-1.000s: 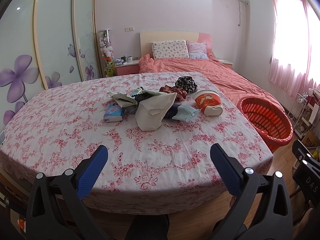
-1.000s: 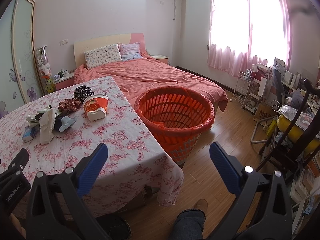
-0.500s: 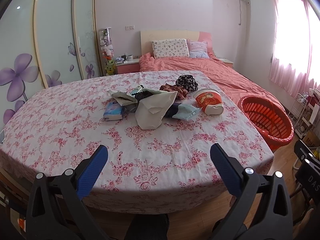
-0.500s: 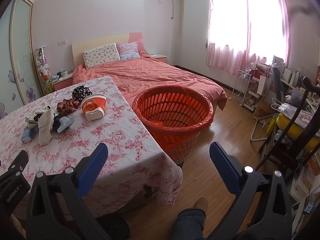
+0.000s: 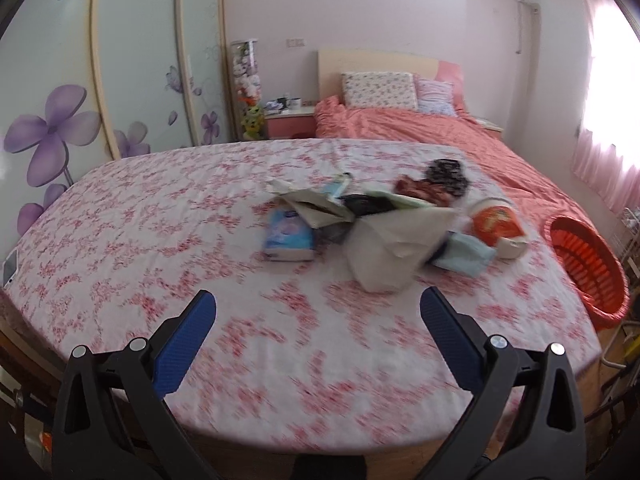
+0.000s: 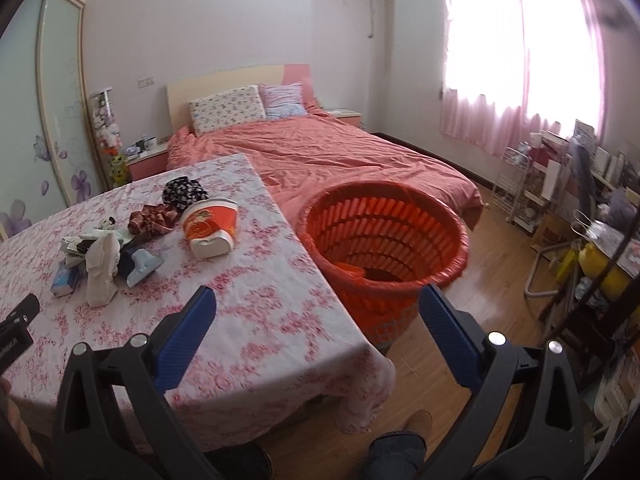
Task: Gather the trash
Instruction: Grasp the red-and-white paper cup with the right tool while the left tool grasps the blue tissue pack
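Pink bedroom; floral-clothed table point(image 5: 168, 216) fills centre frame. Trash pile point(image 5: 384, 224) right of centre, red paper cup point(image 6: 210, 226) alongside. Orange slatted basket point(image 6: 384, 240) beside table. Left gripper point(image 5: 318, 312), right gripper point(image 6: 316, 306): tongs apart, empty.

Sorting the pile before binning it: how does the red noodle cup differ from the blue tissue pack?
The red noodle cup is a round tub tipped on its side; the blue tissue pack is a flat soft packet lying level. The cup lies at the pile's end nearer the orange basket, the pack at the far end. Both rest on the floral tablecloth, untouched.
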Demonstrator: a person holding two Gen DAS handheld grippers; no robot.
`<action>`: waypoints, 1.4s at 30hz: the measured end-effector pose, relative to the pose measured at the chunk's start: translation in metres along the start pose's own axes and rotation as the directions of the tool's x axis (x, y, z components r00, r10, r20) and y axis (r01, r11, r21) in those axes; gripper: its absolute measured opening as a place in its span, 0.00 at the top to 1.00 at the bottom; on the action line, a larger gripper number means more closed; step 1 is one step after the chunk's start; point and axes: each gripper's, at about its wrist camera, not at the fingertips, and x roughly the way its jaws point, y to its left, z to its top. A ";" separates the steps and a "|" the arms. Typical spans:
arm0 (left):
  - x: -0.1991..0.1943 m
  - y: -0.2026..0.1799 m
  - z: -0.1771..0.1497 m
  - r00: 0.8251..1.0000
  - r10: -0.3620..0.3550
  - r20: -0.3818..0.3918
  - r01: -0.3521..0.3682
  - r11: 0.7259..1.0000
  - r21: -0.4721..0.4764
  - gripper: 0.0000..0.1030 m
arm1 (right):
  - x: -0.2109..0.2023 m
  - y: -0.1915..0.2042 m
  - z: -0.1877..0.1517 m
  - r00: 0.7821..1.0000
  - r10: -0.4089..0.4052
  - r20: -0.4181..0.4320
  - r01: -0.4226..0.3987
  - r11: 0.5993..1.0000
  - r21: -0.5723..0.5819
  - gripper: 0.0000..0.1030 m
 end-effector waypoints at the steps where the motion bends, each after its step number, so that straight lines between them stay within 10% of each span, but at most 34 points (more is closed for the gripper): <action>1: 0.011 0.009 0.005 1.000 0.014 -0.013 -0.015 1.000 -0.007 0.02 | 0.007 0.003 0.004 1.000 0.011 -0.005 -0.011 1.000 -0.004 0.06; 19: 0.133 0.035 0.030 0.970 -0.016 -0.244 0.021 1.000 0.019 0.13 | 0.181 0.082 0.048 0.945 0.183 -0.271 -0.182 0.983 0.028 0.15; 42: 0.160 0.056 0.046 0.965 -0.013 -0.261 0.012 1.000 -0.007 0.35 | 0.226 0.114 0.054 0.922 0.168 -0.348 -0.196 0.980 -0.046 0.25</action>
